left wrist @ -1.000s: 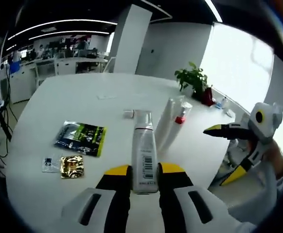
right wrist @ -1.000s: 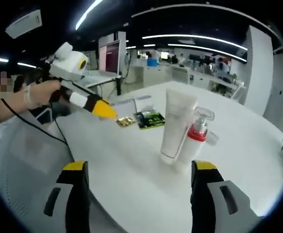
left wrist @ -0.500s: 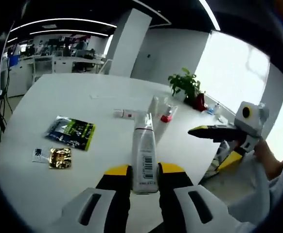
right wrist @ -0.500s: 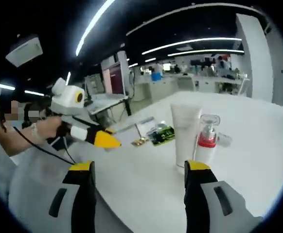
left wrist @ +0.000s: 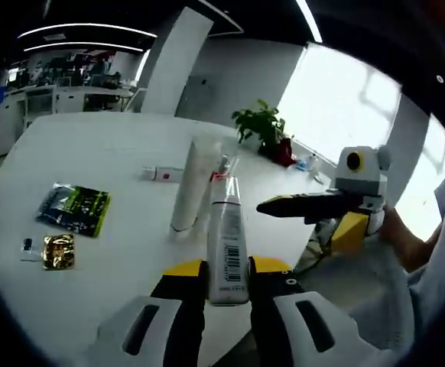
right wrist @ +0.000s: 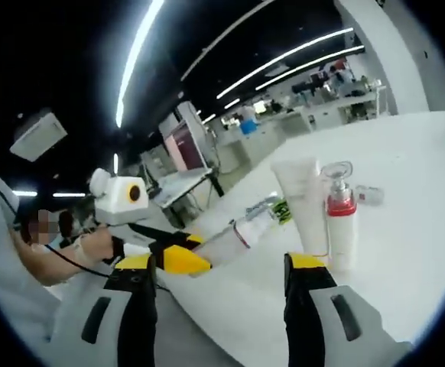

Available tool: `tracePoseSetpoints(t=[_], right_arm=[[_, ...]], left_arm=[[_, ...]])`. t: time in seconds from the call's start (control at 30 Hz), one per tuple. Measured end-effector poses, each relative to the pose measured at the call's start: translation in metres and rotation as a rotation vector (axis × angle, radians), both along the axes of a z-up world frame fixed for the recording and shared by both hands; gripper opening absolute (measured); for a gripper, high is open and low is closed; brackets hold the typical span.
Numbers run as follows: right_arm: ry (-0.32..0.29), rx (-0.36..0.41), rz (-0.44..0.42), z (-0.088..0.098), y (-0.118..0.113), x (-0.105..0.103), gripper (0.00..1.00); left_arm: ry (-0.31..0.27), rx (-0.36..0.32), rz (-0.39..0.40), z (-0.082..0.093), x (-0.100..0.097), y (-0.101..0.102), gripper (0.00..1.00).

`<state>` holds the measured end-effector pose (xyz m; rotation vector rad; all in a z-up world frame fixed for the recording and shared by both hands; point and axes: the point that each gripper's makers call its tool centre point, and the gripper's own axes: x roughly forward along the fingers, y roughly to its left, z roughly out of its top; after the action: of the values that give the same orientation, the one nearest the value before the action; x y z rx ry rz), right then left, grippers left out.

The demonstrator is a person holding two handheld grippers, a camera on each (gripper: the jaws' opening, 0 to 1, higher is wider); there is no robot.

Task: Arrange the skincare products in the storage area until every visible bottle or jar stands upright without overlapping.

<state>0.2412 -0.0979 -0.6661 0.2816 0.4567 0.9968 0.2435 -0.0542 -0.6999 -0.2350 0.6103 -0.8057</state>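
My left gripper is shut on a white bottle with a barcode label, its cap pointing away from me. In the right gripper view that left gripper holds the bottle out over the table edge, tilted. A white tube stands on its cap on the white table, with a clear pump bottle with a red collar upright right beside it. The tube and the pump bottle stand ahead of my right gripper, which is open and holds nothing. The right gripper hovers off the table's right side.
A small white and red item lies flat behind the tube. A green sachet and a gold sachet lie at the left. A potted plant stands at the far edge. A person's hand holds the left gripper.
Both views have swung. The left gripper has carried the white bottle nearer the tube and pump bottle, and the bottle has come into the right gripper view. The right gripper stays open.
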Motion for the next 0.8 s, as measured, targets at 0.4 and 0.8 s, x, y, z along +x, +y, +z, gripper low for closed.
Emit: tracePoseSetpoints(t=[0.4, 0.8], right_arm=[[0.028, 0.029, 0.004, 0.008, 0.001, 0.01, 0.59], [0.168, 0.24, -0.018, 0.02, 0.003, 0.021, 0.4]], left_arm=[[0.005, -0.109, -0.064, 0.019, -0.012, -0.016, 0.17], [0.018, -0.209, -0.095, 0.033, -0.019, -0.024, 0.17]])
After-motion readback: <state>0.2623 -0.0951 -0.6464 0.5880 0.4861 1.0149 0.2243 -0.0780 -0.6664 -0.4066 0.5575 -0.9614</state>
